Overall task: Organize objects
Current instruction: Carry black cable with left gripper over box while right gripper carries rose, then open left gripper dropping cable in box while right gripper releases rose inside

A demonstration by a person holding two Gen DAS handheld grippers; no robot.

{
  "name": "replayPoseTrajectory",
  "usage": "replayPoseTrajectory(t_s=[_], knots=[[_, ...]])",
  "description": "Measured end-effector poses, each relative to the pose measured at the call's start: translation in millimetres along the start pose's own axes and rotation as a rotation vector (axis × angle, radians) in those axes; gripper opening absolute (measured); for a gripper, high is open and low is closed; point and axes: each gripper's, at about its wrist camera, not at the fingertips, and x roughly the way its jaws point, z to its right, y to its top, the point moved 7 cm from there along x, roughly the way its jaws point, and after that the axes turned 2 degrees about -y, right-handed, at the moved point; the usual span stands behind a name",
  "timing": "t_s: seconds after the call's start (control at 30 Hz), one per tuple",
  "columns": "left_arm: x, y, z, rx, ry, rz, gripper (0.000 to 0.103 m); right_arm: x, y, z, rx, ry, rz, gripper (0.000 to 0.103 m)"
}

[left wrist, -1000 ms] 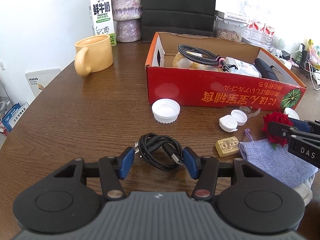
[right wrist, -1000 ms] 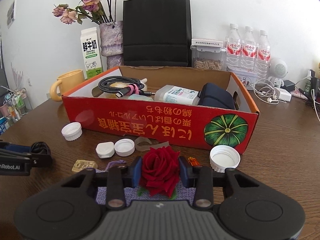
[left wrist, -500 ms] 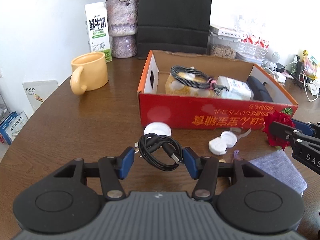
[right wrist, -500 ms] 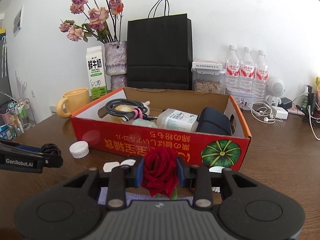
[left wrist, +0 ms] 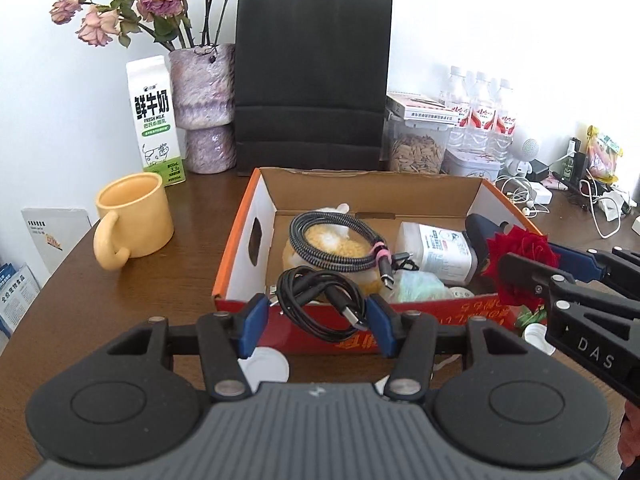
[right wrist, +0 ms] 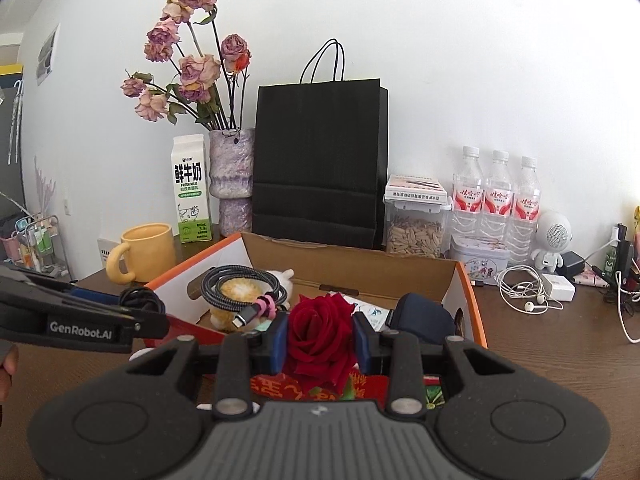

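Observation:
My left gripper (left wrist: 316, 314) is shut on a coiled black USB cable (left wrist: 320, 304), held in the air just above the front wall of the red cardboard box (left wrist: 240, 240). My right gripper (right wrist: 319, 330) is shut on a red rose (right wrist: 320, 336), raised over the same front wall further right; the rose (left wrist: 522, 256) and those fingers show at the right of the left wrist view. Inside the box lie a braided grey cable (left wrist: 336, 248) on a yellow plush toy, a white bottle (left wrist: 436, 252) and a dark pouch (right wrist: 422, 318).
A yellow mug (left wrist: 134, 220), milk carton (left wrist: 156, 120), vase of dried roses (left wrist: 204, 108) and black paper bag (left wrist: 312, 80) stand behind the box. Water bottles (right wrist: 496, 196), a seed jar and tangled earphones (right wrist: 520, 288) sit at the right. White lids (left wrist: 264, 368) lie before the box.
Both grippers have risen from the tabletop with their loads and moved toward the box, so the cable and the rose now hang level with its front rim.

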Motion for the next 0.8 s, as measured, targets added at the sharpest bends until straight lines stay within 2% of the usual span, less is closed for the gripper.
replayPoseTrajectory(t_s=[0.33,0.8], knots=[[40,27,15,0.006,-0.018,0.024,0.055,34,15,18,-0.014,0.003,0.017,0.032],[99,52,23,-0.002,-0.029,0.039,0.056,88,17,47,0.008,0.011,-0.015,0.032]])
